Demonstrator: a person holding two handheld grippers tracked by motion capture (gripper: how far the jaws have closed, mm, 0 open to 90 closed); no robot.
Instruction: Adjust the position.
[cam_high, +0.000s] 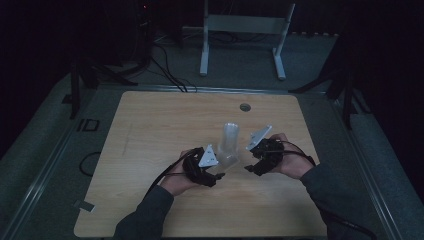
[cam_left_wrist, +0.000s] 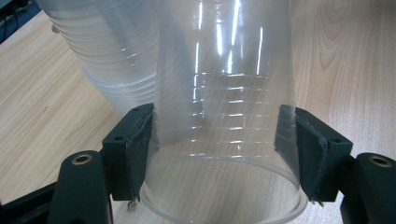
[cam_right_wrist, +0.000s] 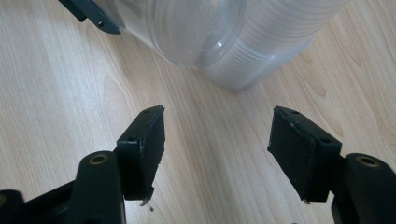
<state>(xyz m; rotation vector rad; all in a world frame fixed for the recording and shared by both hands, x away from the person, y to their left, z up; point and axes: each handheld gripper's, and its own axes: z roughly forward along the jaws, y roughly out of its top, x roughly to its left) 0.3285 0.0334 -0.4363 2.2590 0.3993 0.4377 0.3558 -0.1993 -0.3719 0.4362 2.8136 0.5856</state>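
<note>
At a wooden table (cam_high: 150, 150), the left gripper (cam_left_wrist: 215, 158) clamps a clear plastic cup (cam_left_wrist: 224, 116) near its rim, both black pads pressed against the ribbed wall. Just beyond that cup, up and to the left of the jaws, stands a stack of clear cups (cam_left_wrist: 107, 51). The right gripper (cam_right_wrist: 217, 140), just beside it in the person's other hand, holds nothing; its jaws stand apart over bare wood, the cups lying ahead of them.
</note>
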